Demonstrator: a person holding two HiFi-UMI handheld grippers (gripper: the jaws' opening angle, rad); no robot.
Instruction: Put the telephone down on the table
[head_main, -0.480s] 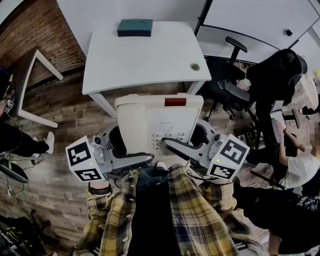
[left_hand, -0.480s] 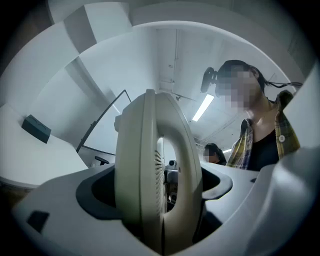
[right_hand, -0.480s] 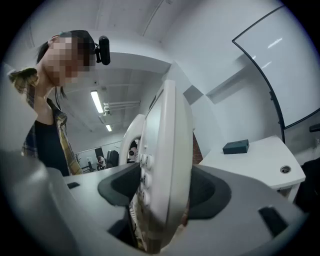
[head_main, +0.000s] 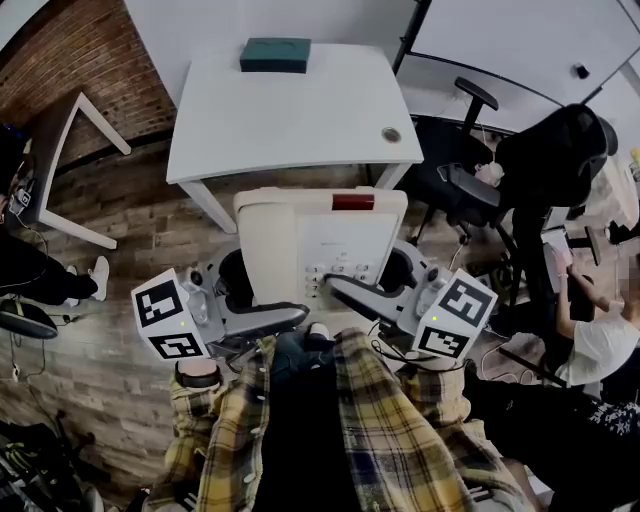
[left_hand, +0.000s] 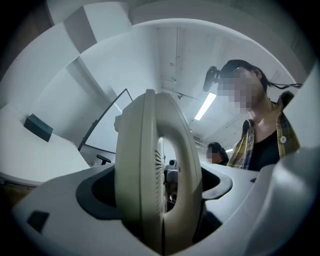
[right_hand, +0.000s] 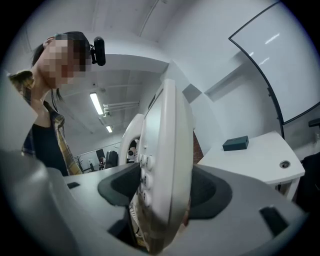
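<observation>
1. Hardly anything changes in this last half second. The telephone (head_main: 320, 245) sits in the same spot in front of my chest, and the table (head_main: 290, 120) only drifts a touch in the head view, which looks like my head moving rather than the load.
2. For the task, that means I'm paused mid-carry. The set-down has not begun, and the tabletop ahead holds only a green box (head_main: 274, 54) at its far edge.
3. My left gripper (head_main: 262, 300) is clamped on the telephone's left side. In the left gripper view the handset (left_hand: 155, 170) stands edge-on, wedged between wide-set jaws.
4. My right gripper (head_main: 370, 280) bites the opposite side. In the right gripper view the keypad (right_hand: 145, 172) edge fills the gap between the jaws, pads pressed against the body.
5. The telephone hangs between the two tools, face up and roughly level, over the wooden floor (head_main: 120, 330).
6. Its far end lies just short of the table's near edge in the head view, so it is not yet over the top.
7. My call is that both hands need to carry it forward over the white surface together, then lower it before either grip lets go.
</observation>
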